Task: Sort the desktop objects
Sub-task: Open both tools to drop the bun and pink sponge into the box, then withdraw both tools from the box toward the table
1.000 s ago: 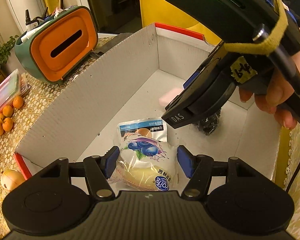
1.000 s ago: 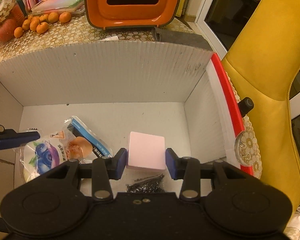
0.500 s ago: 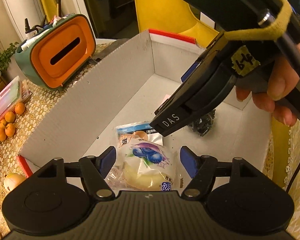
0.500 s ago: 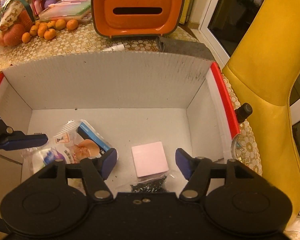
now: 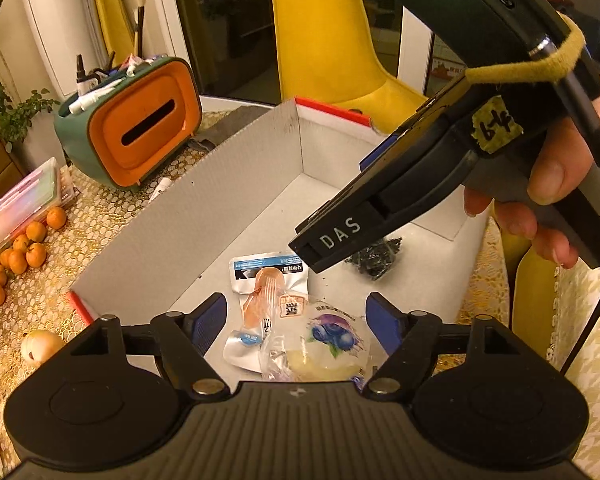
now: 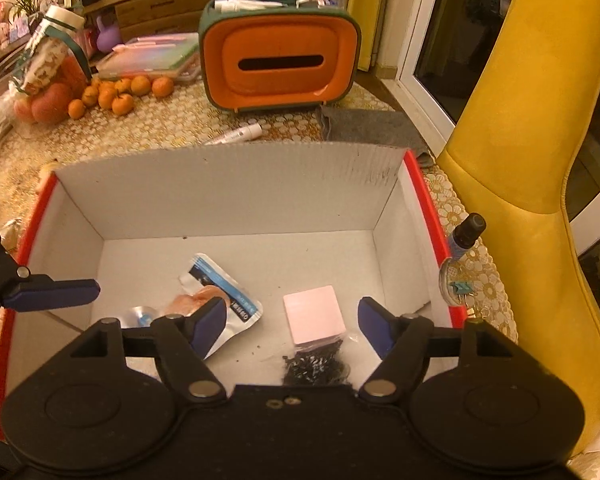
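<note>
Cardboard box (image 6: 228, 184) held pink block (image 6: 314, 314), snack packets (image 5: 270, 280); left gripper (image 5: 296, 320), right gripper (image 6: 288, 320) fingers apart, empty.

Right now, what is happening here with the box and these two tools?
A person holds a gripper in each hand over a white cardboard box and is sorting desktop things into it. Both are open and hold nothing: the left gripper hangs above the blueberry snack bag, the right gripper above the pink block. Both things lie on the box floor, along with a silver snack pouch and a bag of small black pieces.
</note>
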Tool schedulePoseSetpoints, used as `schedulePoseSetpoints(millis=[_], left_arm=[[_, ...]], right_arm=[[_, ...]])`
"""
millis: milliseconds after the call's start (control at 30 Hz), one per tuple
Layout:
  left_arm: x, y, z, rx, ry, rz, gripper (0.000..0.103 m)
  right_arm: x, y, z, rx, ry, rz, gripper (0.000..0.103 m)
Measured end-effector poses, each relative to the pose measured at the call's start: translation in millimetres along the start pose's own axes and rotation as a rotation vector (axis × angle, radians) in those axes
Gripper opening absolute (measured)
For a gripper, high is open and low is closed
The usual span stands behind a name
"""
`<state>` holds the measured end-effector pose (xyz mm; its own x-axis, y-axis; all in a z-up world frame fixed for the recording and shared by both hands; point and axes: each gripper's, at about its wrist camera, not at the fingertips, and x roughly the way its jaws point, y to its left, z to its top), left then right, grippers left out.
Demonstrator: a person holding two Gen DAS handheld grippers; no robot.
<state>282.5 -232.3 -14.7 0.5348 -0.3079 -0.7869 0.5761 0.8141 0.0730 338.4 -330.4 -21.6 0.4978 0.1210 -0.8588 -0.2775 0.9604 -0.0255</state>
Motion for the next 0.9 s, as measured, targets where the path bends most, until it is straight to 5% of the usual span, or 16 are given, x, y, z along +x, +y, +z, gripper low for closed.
schedulePoseSetpoints(millis=[600,900], left_arm=[[-75.3,4.2,-45.3,-0.126,-0.107,-0.016,0.076],[-105.5,17.6,-78.2,-0.193,-0.154,0.013,0.083]], right_arm=[[-65.8,31.3,-30.4,0.011,-0.087,0.058,0.076],[-83.9,58.1,-46.0,0.026,-0.136,0.084,0.085]])
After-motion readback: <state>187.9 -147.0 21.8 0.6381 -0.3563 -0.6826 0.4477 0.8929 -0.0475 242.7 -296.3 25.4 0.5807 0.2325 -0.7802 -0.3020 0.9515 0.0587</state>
